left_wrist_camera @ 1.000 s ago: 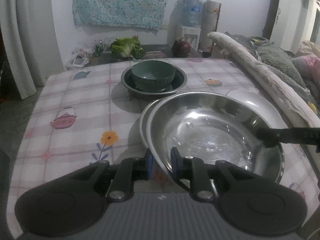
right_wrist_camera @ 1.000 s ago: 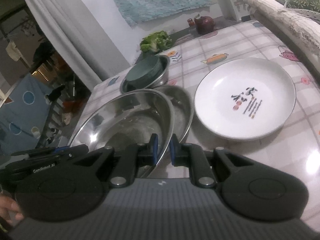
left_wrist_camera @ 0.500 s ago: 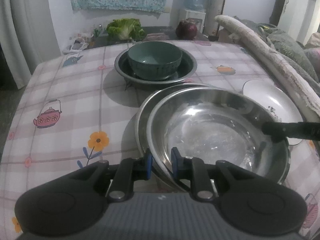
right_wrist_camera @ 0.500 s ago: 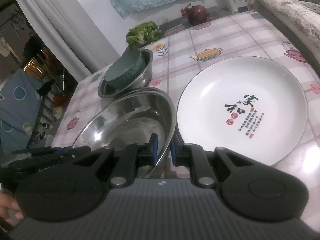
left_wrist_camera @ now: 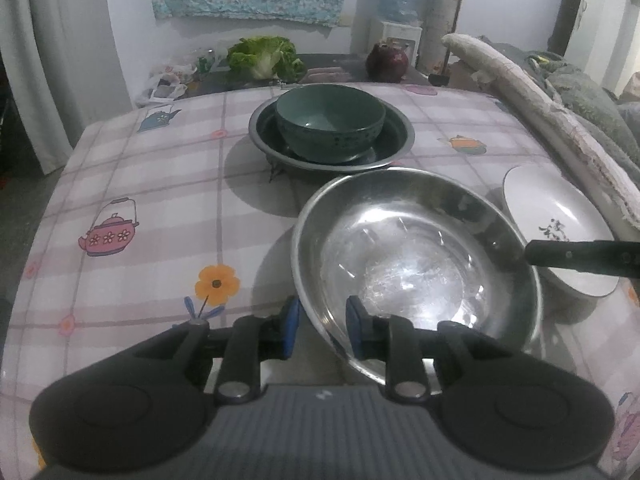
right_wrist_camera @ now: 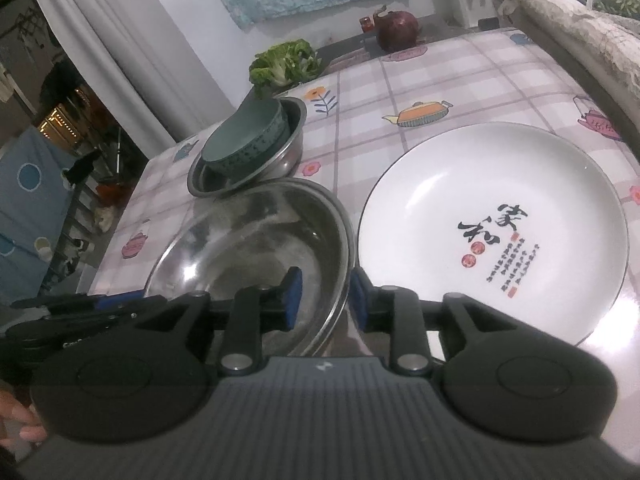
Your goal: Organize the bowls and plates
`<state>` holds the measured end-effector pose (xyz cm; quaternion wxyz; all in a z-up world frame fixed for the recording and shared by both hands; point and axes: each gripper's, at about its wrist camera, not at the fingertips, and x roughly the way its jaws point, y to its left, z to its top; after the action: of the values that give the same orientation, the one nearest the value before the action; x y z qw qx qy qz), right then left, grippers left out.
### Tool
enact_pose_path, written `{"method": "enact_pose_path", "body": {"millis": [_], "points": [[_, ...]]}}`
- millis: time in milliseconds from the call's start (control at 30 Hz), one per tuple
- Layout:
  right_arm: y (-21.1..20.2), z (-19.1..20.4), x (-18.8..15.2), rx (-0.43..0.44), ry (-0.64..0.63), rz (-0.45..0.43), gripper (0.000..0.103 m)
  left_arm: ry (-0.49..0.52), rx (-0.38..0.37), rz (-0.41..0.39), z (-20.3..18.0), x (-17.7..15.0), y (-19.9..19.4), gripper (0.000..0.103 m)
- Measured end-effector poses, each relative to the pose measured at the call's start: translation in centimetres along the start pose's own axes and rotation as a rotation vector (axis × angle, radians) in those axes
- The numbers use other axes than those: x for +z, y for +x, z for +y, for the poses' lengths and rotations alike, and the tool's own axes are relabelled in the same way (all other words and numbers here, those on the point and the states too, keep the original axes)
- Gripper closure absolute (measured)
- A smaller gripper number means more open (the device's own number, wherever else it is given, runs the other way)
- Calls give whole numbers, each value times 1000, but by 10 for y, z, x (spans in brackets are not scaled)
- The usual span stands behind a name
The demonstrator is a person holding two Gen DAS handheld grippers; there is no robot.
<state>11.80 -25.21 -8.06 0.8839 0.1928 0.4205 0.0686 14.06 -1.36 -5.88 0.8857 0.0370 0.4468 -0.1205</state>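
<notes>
A large steel bowl (left_wrist_camera: 416,256) sits nested over a second steel bowl that now hardly shows. My left gripper (left_wrist_camera: 320,330) has its jaws around the bowl's near rim with a visible gap. My right gripper (right_wrist_camera: 325,300) straddles the opposite rim (right_wrist_camera: 344,240), jaws also parted; its finger shows in the left wrist view (left_wrist_camera: 580,256). A green bowl (left_wrist_camera: 330,126) stands in a dark steel dish (left_wrist_camera: 392,140) farther back. A white plate with red and black characters (right_wrist_camera: 492,232) lies to the right.
The table wears a checked cloth with teapot and flower prints (left_wrist_camera: 160,200). A rolled blanket (left_wrist_camera: 540,112) runs along the right edge. Lettuce (left_wrist_camera: 264,56) and a dark red pot (left_wrist_camera: 388,62) stand behind the table.
The steel bowl came down from a tilted, raised position onto the lower steel bowl, covering it. Both grippers' jaws have widened at the rim.
</notes>
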Motion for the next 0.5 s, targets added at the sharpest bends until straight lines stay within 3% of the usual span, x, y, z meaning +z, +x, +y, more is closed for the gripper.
{"method": "enact_pose_path", "body": {"millis": [267, 433, 500], "points": [[-11, 1, 2, -5, 2, -20, 73, 10, -2, -28, -5, 0, -9, 75], [-27, -4, -1, -18, 5, -39, 68, 35, -6, -75, -17, -2, -24, 64], [-35, -8, -4, -30, 9, -49, 59, 50, -16, -90, -24, -2, -30, 62]]}}
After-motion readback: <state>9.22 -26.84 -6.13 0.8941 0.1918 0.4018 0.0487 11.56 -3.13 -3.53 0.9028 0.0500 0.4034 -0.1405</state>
